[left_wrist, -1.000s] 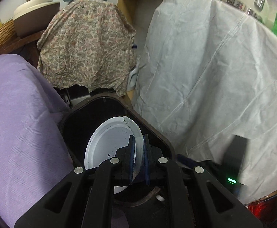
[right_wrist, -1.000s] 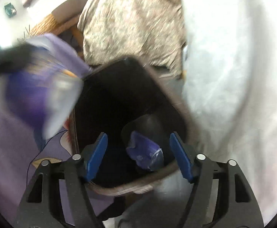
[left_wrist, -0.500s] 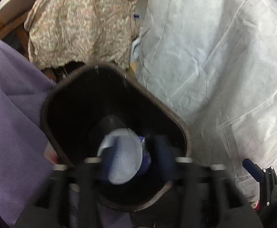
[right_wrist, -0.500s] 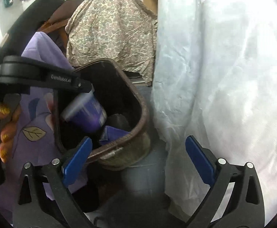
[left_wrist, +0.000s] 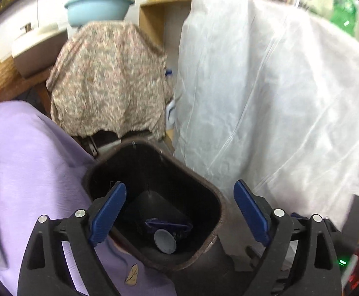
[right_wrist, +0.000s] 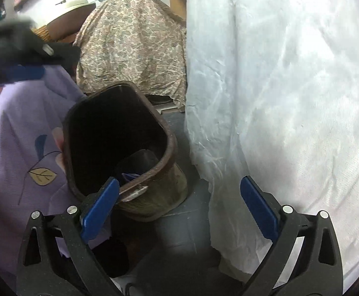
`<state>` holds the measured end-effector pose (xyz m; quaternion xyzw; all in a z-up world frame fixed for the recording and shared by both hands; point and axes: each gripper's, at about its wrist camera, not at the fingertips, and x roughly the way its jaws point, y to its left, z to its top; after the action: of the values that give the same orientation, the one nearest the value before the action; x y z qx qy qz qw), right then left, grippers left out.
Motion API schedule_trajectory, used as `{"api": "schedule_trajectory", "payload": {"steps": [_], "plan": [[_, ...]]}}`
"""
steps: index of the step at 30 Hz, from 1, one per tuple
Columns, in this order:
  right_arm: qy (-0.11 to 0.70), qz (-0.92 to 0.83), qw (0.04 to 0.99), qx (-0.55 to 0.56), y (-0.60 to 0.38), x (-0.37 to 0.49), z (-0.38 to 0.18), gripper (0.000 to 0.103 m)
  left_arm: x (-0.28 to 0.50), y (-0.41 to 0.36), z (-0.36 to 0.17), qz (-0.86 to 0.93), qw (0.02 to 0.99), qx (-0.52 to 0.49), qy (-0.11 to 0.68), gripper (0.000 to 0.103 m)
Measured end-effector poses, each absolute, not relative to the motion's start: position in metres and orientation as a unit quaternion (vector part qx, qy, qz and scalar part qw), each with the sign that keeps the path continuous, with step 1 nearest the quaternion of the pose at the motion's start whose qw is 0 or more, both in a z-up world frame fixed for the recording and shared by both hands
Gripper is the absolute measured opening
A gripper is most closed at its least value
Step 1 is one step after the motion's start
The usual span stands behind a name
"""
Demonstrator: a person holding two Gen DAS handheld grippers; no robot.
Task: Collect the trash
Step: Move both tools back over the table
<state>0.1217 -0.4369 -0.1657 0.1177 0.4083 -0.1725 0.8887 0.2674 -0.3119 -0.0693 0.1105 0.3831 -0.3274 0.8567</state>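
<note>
Both grippers gape wide, holding nothing: the left gripper (left_wrist: 179,209) above a brown bin (left_wrist: 214,197), the right gripper (right_wrist: 179,204) beside it. A purple cup (left_wrist: 165,239) lies in the bin's bottom — probably light, thin, crushable, best pinched at its rim. Lilac cloth (left_wrist: 31,172) and white sheeting (right_wrist: 278,98) crowd the bin — easily snagged.

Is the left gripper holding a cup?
No, the left gripper is open and empty; the cup lies at the bottom of the bin.

Brown bin (left_wrist: 211,190); purple leaf-print cloth (right_wrist: 19,153); paisley cover (right_wrist: 132,44); white sheet (right_wrist: 290,86).
</note>
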Motion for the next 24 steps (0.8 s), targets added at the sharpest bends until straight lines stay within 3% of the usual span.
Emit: {"api": "schedule_trajectory", "payload": {"steps": [11,24], "plan": [[0.372,-0.110,0.915,0.111,-0.385,0.136,-0.120,0.097,0.226,-0.190,-0.006,-0.281,0.905,0.084,0.307,0.097],[0.344,0.058,0.936,0.044,-0.259,0.173,-0.063,0.097,0.208,-0.025,-0.001,-0.092,0.947,0.045,0.304,0.097]]}}
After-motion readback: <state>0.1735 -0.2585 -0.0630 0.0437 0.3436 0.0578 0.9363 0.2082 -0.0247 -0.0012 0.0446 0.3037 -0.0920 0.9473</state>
